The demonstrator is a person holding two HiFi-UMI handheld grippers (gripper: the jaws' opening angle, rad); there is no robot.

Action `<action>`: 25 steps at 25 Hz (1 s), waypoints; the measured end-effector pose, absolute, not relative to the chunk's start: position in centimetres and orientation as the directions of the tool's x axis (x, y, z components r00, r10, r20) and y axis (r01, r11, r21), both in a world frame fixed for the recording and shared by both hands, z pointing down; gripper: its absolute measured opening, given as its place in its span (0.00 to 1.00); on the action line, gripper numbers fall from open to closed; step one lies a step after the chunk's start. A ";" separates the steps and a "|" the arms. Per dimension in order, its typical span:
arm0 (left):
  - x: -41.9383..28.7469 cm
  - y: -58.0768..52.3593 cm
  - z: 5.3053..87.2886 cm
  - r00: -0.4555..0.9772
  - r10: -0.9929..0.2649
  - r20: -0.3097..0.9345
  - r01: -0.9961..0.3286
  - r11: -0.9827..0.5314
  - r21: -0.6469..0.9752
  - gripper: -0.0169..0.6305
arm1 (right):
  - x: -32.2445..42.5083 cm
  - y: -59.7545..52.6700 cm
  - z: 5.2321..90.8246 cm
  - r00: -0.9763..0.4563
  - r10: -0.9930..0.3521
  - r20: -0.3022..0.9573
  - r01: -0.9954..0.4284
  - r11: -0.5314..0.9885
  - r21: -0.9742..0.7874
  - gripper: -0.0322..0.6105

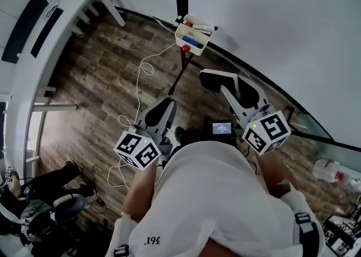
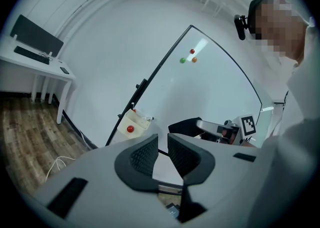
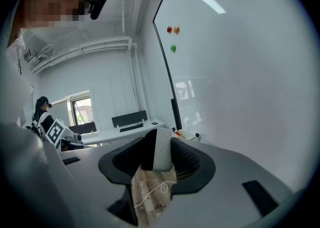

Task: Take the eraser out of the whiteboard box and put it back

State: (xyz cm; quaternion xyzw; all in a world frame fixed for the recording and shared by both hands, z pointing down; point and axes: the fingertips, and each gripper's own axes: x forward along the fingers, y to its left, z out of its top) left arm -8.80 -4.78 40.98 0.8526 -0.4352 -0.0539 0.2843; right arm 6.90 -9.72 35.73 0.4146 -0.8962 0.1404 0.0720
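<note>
- Right gripper [image 3: 158, 144] is pinching the eraser [image 3: 163, 152] - a pale slab against its right pad, so it's already out of the box.
- Left gripper [image 2: 161, 152]: jaws a crack apart, nothing in them.
- Box [image 1: 196, 50] sits at 12 o'clock, well apart from both. My guess at the next move: carry the eraser over, lower it in, let go.

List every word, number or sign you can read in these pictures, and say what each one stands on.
"361°": on the hem of the person's shirt, upside down in the head view.
Screen: lit characters, too small to read.
Bottle: red label, too blurred to read.
Marker cube: black square patterns only, no letters.
</note>
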 end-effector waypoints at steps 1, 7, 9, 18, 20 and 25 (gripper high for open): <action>-8.8 -4.6 41.1 0.615 -0.772 0.161 -0.713 -0.456 0.533 0.13 | 6.9 -9.7 35.8 -0.646 -0.722 0.248 -0.763 0.617 -0.193 0.34; -8.6 -3.8 41.8 0.612 -0.768 0.188 -0.717 -0.439 0.541 0.13 | 7.2 -8.9 36.4 -0.640 -0.721 0.265 -0.768 0.609 -0.198 0.34; -8.7 -3.5 42.0 0.604 -0.772 0.199 -0.721 -0.421 0.550 0.13 | 7.2 -8.5 36.7 -0.643 -0.716 0.274 -0.766 0.610 -0.202 0.34; -8.4 -3.3 42.4 0.617 -0.761 0.200 -0.712 -0.432 0.553 0.13 | 7.8 -7.9 37.6 -0.638 -0.710 0.298 -0.770 0.600 -0.218 0.34; -8.2 -3.3 42.4 0.616 -0.761 0.203 -0.712 -0.428 0.556 0.13 | 7.7 -7.9 37.6 -0.642 -0.707 0.297 -0.766 0.605 -0.217 0.34; -8.0 -3.1 42.6 0.624 -0.754 0.204 -0.709 -0.437 0.554 0.13 | 7.7 -7.7 37.8 -0.644 -0.703 0.302 -0.765 0.606 -0.219 0.34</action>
